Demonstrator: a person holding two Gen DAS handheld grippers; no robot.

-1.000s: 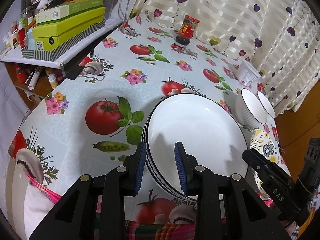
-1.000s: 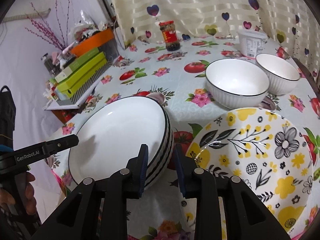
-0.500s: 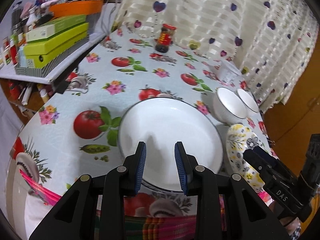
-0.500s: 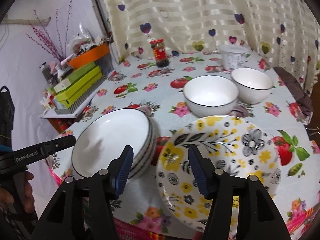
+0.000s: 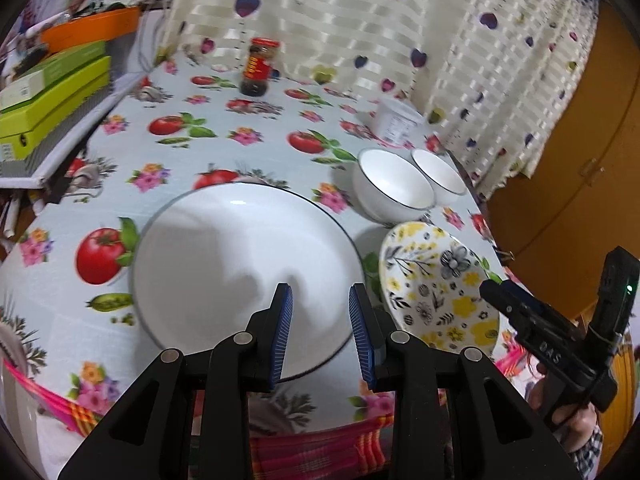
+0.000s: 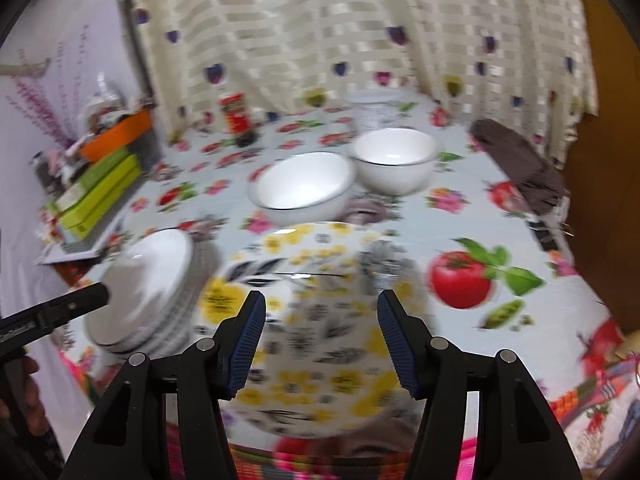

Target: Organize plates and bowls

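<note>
From the left wrist, the left gripper (image 5: 320, 320) hangs with its jaws apart and nothing between them, just above the near rim of the white plate stack (image 5: 240, 264). To the right of the jaws sits the floral plate (image 5: 436, 288), and beyond it two white bowls (image 5: 392, 184) stand side by side. From the right wrist, blurred, the right gripper (image 6: 320, 336) has its jaws spread wide over the floral plate (image 6: 312, 320), holding nothing; the white plate stack (image 6: 148, 288) lies left of the jaws, the two white bowls (image 6: 304, 188) ahead.
</note>
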